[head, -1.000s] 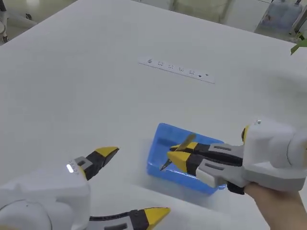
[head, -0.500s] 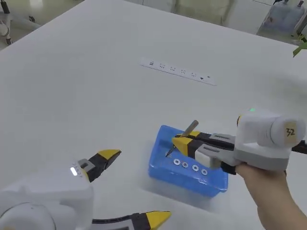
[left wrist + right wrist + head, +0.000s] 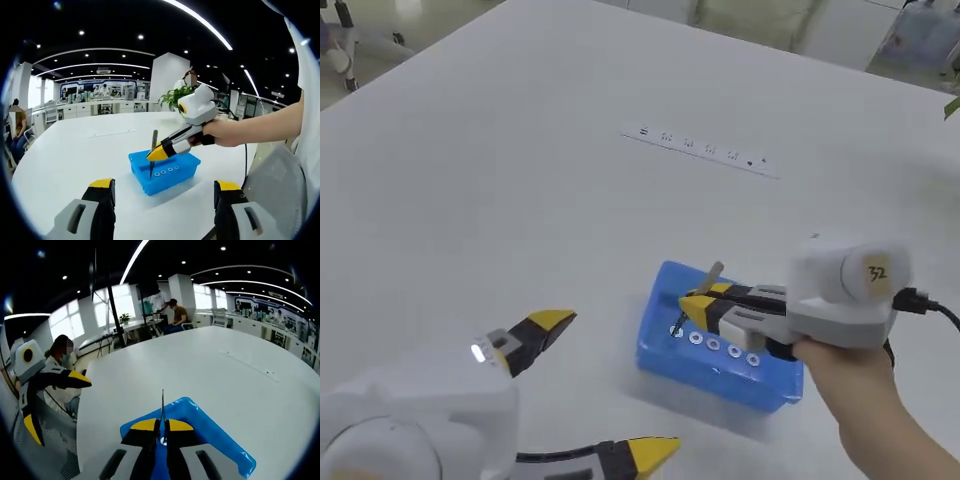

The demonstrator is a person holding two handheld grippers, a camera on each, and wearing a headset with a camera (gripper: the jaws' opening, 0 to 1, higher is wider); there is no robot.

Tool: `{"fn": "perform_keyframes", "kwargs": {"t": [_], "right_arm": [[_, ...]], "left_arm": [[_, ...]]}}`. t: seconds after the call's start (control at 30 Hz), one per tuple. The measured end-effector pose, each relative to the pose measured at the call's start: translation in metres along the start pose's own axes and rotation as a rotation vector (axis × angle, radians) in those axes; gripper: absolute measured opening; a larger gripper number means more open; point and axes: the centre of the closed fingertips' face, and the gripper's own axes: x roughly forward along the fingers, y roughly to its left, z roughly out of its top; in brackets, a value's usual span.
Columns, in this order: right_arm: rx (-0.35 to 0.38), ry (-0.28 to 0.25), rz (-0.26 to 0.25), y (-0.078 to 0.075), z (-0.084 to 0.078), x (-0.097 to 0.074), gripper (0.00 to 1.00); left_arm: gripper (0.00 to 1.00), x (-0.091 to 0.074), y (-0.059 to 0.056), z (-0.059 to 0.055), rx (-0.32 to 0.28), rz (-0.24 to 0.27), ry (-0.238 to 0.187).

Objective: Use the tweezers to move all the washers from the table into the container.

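My right gripper (image 3: pixel 695 303) clenched on tweezers (image 3: pixel 712 273); tips down at container (image 3: pixel 660 352) left end, beside washers (image 3: pixel 713 344); left gripper (image 3: pixel 612 382) released.

From the head: looks forward and steeply down on the white bench (image 3: pixel 500 150), with the blue container (image 3: pixel 720 375) close below centre. From the left gripper (image 3: pixel 618 382): faces low across the bench at that container, a little farther off, with the right gripper (image 3: pixel 152 156) above it. From the right gripper: peers along its jaws, close over the same container, with the left gripper at the left edge.
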Motion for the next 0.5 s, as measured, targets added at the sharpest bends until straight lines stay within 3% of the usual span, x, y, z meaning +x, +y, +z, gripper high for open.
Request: {"fn": "perform_keyframes", "kwargs": {"t": [0.3, 0.5], "right_arm": [[-0.018, 0.018, -0.011, -0.0036, -0.0062, 0.0047, 0.02], [-0.025, 0.013, -0.011, -0.0033, -0.0055, 0.0041, 0.03]], "left_arm": [[0.82, 0.0003, 0.001, -0.0013, -0.01, 0.001, 0.004], [0.82, -0.0008, 0.0045, -0.0034, -0.054, -0.001, 0.009]]}}
